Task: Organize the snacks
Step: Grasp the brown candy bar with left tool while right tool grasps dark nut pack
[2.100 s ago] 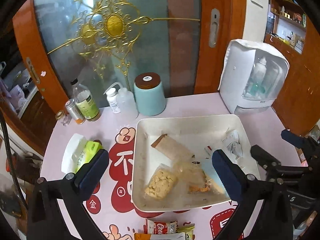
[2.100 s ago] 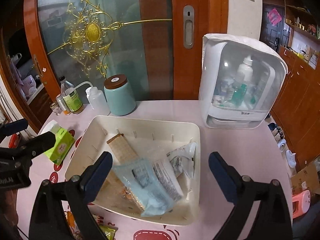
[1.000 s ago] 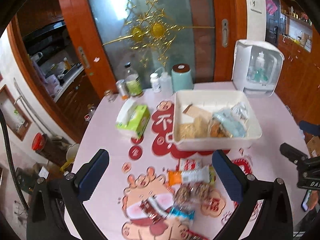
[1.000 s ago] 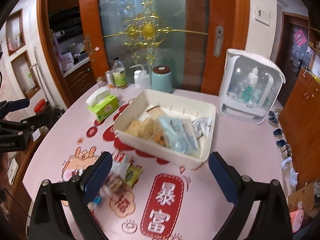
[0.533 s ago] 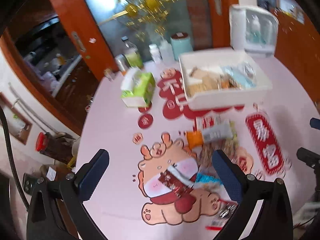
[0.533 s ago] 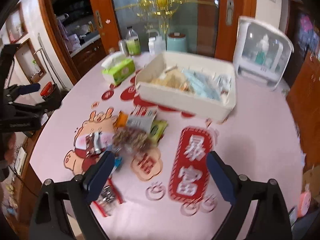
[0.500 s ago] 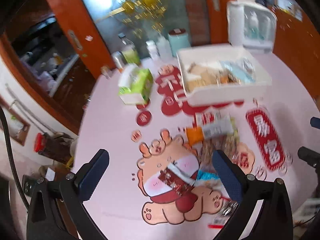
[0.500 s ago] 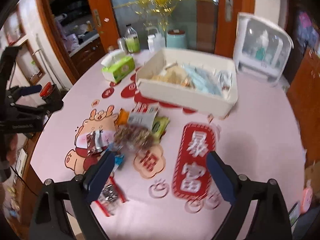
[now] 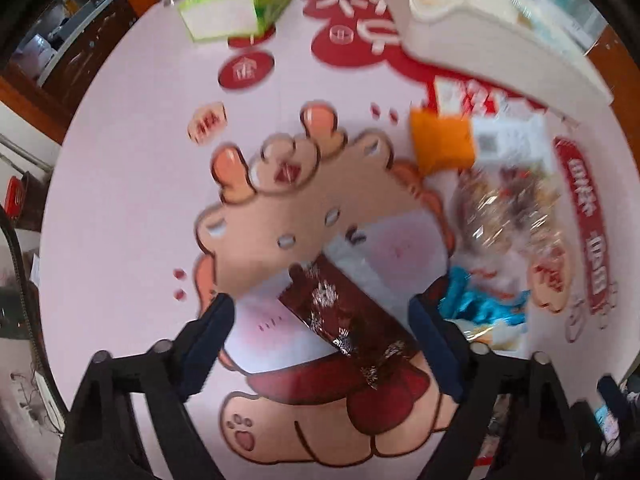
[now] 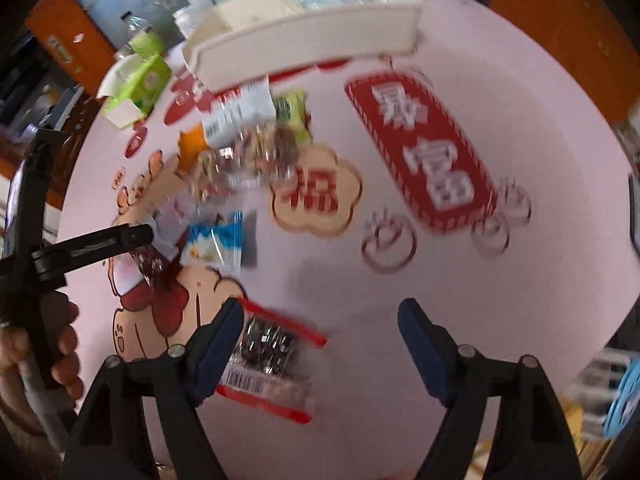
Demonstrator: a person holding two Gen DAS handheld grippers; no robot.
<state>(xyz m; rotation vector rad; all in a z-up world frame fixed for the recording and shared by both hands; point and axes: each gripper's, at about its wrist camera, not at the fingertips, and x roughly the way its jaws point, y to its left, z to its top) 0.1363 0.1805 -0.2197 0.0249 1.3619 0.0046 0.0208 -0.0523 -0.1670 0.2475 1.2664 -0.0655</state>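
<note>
left wrist view: left claw [image 9: 322,322] closing, apart around dark red wrapper [image 9: 348,320]; right claw [image 10: 322,330] closing, apart beside red-edged packet [image 10: 268,364].

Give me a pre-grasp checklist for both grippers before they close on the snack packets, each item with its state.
1. Dark red packet lies between the left gripper fingers, jaws closing: ok.
2. Pads touching it: not ok.
3. Red-edged packet centred in the right gripper, jaws closing: not ok, beside one finger.
4. Blue packet clear of the left gripper: cannot tell.
5. White bin has room: cannot tell.
</note>
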